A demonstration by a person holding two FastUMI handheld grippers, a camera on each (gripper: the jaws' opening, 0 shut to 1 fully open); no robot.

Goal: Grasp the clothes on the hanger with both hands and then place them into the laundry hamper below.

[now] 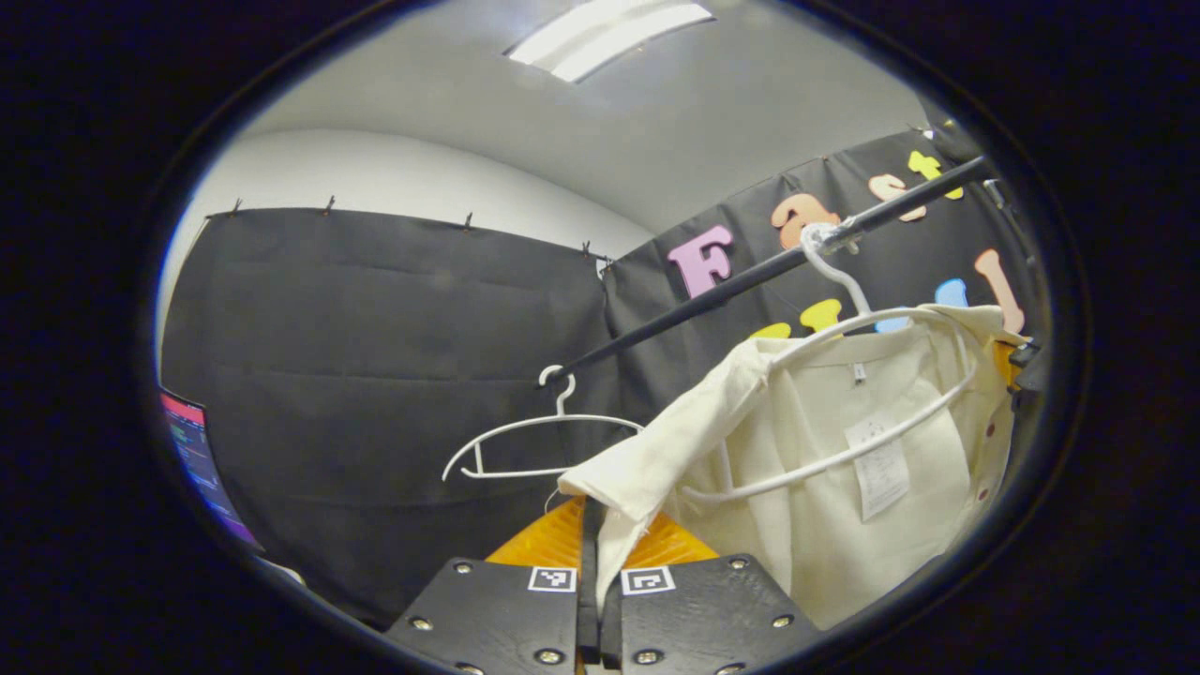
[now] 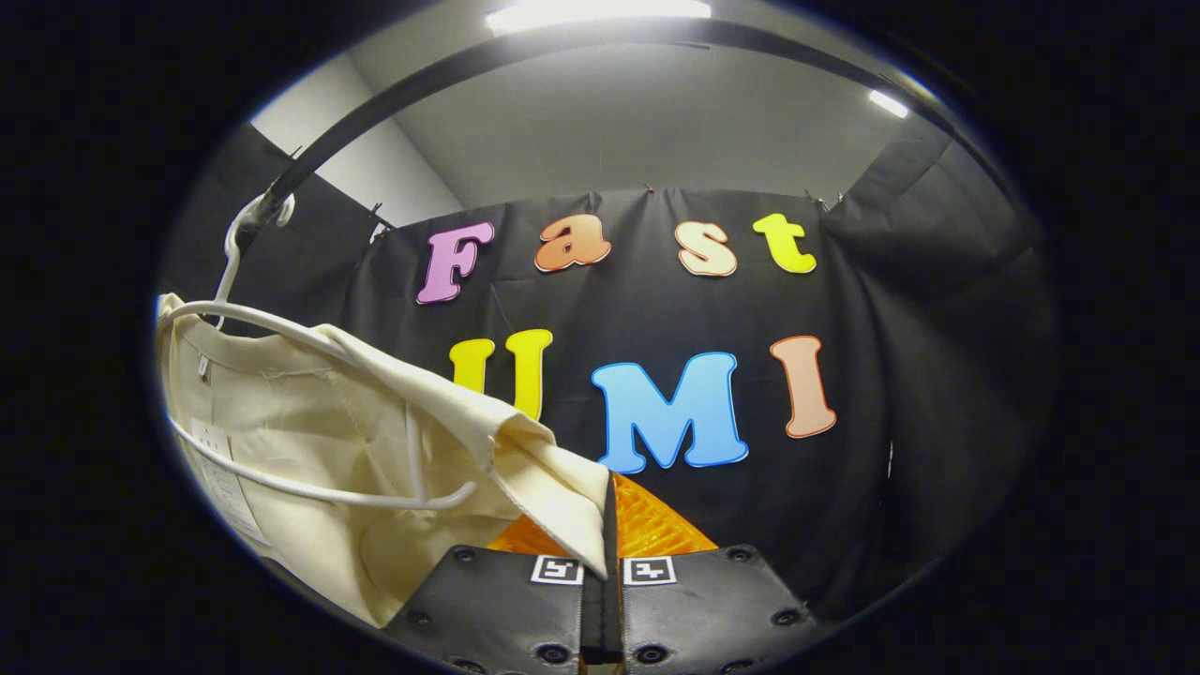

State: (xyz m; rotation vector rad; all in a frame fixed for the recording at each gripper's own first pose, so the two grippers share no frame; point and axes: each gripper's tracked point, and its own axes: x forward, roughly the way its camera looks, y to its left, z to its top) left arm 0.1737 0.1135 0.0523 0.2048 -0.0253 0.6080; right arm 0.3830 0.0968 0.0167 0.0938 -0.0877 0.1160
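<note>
A booth walled in black cloth point(image 1: 375, 375) rises to a pale grey ceiling point(image 2: 637, 131), where a long light panel point(image 1: 609, 33) glows overhead. At the far left edge of the left gripper view, a lit screen point(image 1: 192, 450) leans against the cloth. A dark rail point(image 1: 750, 272) slants across the booth and carries 2 white hangers. The bare hanger point(image 1: 534, 445) hangs by its hook further along the rail, well apart from the other. The second hanger point(image 1: 844, 328) holds a cream shirt point(image 1: 919, 450), still draped over it with a paper tag inside the collar. In the left gripper view, the left gripper point(image 1: 598, 544) is pinched together on one shoulder corner of the shirt, the cloth caught between its 2 fingers. In the right gripper view, the right gripper point(image 2: 607, 534) is likewise clamped on the shirt's opposite shoulder corner.
</note>
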